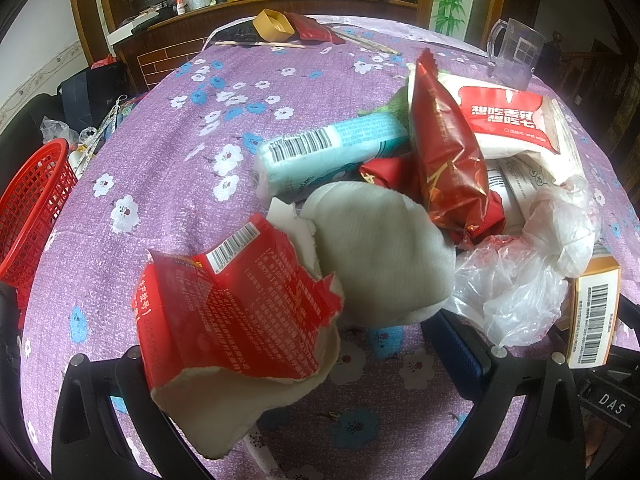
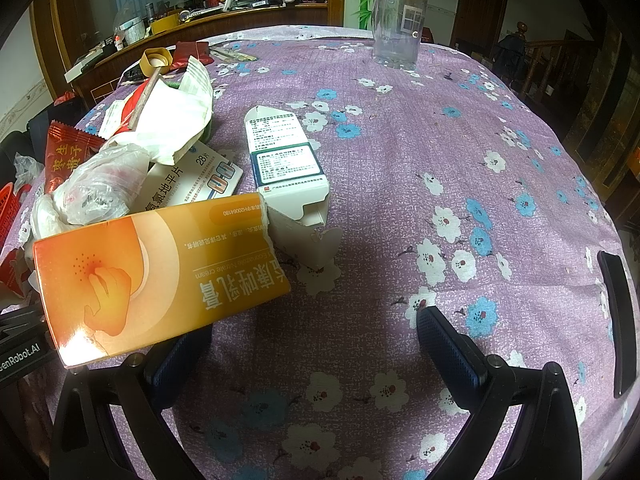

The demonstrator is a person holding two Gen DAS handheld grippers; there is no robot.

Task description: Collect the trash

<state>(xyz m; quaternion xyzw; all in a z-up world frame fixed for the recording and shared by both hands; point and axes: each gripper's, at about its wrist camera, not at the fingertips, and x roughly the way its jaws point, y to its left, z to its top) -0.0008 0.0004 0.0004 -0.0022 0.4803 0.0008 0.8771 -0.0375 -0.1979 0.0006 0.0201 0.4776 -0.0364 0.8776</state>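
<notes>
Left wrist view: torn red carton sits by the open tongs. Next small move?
Probably close the left tongs on the torn red carton: it lies loose between the wide-open fingers, and the red basket waits to the left.

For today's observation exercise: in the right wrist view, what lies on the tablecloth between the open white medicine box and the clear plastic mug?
Nothing: between the white medicine box and the clear mug only bare flowered tablecloth shows in the right wrist view.

Black tongs (image 2: 312, 340), blue ribbed pads (image 2: 448, 348), silver screws
</notes>
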